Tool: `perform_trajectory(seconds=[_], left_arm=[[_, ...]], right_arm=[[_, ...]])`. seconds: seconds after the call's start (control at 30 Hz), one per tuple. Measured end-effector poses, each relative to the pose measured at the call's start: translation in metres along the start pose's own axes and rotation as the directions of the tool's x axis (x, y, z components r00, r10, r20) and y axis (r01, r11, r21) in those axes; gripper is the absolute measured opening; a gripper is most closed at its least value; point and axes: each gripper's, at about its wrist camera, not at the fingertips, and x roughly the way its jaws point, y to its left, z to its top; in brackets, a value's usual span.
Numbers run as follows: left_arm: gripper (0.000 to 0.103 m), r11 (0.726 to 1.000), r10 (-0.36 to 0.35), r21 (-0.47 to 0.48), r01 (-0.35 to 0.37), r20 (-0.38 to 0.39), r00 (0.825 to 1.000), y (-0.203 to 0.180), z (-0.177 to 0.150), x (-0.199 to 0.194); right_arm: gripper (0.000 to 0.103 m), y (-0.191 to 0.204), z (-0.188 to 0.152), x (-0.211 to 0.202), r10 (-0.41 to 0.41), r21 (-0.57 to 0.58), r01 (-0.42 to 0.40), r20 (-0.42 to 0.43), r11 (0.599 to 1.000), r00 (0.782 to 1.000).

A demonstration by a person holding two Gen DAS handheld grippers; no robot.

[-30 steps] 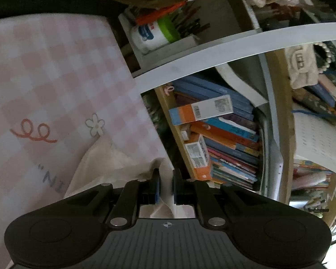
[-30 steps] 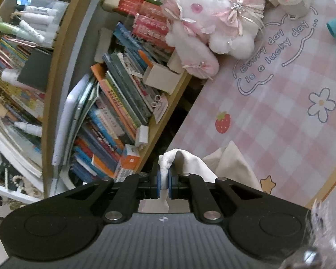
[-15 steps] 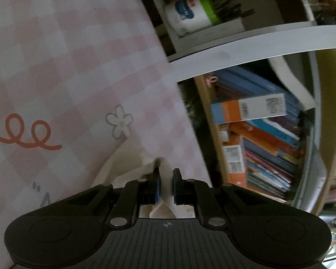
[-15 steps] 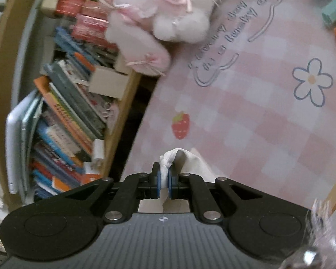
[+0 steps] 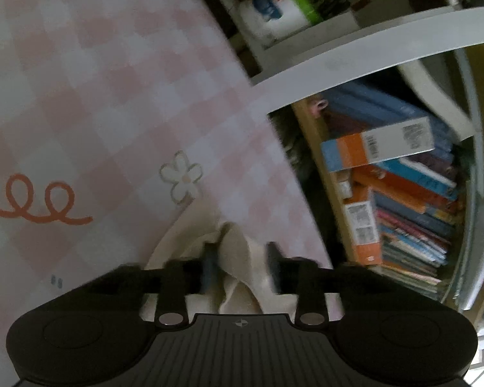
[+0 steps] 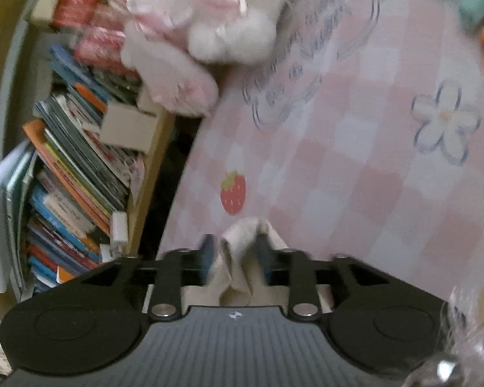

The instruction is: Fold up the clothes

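Cream cloth (image 5: pixel 238 258) between both parted tongs — slack.

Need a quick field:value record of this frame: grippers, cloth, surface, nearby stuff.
left gripper: open, cream cloth bunched between the fingers
right gripper: open, same cloth between the fingers
surface: pink checked mat, cloth lies near its edge
near right gripper: plush toy on the mat, strawberry print
beyond edge: bookshelf
image: motion blur in both views
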Motion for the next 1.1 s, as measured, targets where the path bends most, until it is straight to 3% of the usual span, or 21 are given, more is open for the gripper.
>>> perform_trajectory(seconds=[0.03, 0.2, 0.27, 0.33, 0.4, 0.47, 0.57, 0.7, 0.9, 1.1], left_arm=[[0.078, 1.000, 0.003, 0.001, -0.003, 0.018, 1.000, -0.002, 0.001, -0.006], [0.079, 0.999, 0.026, 0.016, -0.027, 0.105, 0.994, -0.013, 0.004, -0.038], [0.079, 0.996, 0.041, 0.068, -0.050, 0.123, 0.992, -0.020, -0.001, -0.048], [0.079, 0.975, 0.069, 0.200, -0.092, 0.119, 0.990, -0.035, -0.017, -0.051], [0.079, 0.927, 0.106, 0.350, -0.136, 0.105, 0.989, -0.051, -0.036, -0.048], [0.079, 0.848, 0.149, 0.499, -0.177, 0.097, 0.984, -0.066, -0.062, -0.041], [0.079, 0.715, 0.188, 0.666, -0.211, 0.108, 0.976, -0.082, -0.104, -0.032], [0.080, 0.539, 0.208, 0.814, -0.218, 0.122, 0.970, -0.098, -0.158, -0.020], [0.080, 0.437, 0.216, 0.876, -0.201, 0.115, 0.970, -0.103, -0.196, -0.010], [0.080, 0.344, 0.211, 0.922, -0.177, 0.108, 0.971, -0.107, -0.228, 0.002]], right_arm=[[0.036, -0.001, 0.003, -0.005, 0.012, 0.002, -0.012, 0.011, 1.000, 1.000], [0.036, -0.002, 0.013, -0.029, 0.049, 0.007, -0.049, 0.050, 0.999, 0.998], [0.039, 0.014, 0.005, -0.038, 0.026, -0.118, -0.018, 0.067, 0.993, 0.997], [0.043, 0.030, -0.004, -0.047, 0.005, -0.243, 0.017, 0.086, 0.970, 0.996], [0.046, 0.047, -0.024, -0.049, -0.022, -0.396, 0.060, 0.100, 0.916, 0.995], [0.052, 0.064, -0.044, -0.051, -0.047, -0.538, 0.103, 0.117, 0.837, 0.992], [0.067, 0.081, -0.084, -0.046, -0.092, -0.713, 0.179, 0.159, 0.678, 0.983], [0.077, 0.086, -0.135, -0.036, -0.106, -0.859, 0.212, 0.183, 0.467, 0.977], [0.077, 0.083, -0.179, -0.020, -0.122, -0.923, 0.181, 0.147, 0.339, 0.981], [0.077, 0.074, -0.187, -0.006, -0.165, -0.927, 0.197, 0.151, 0.320, 0.975]])
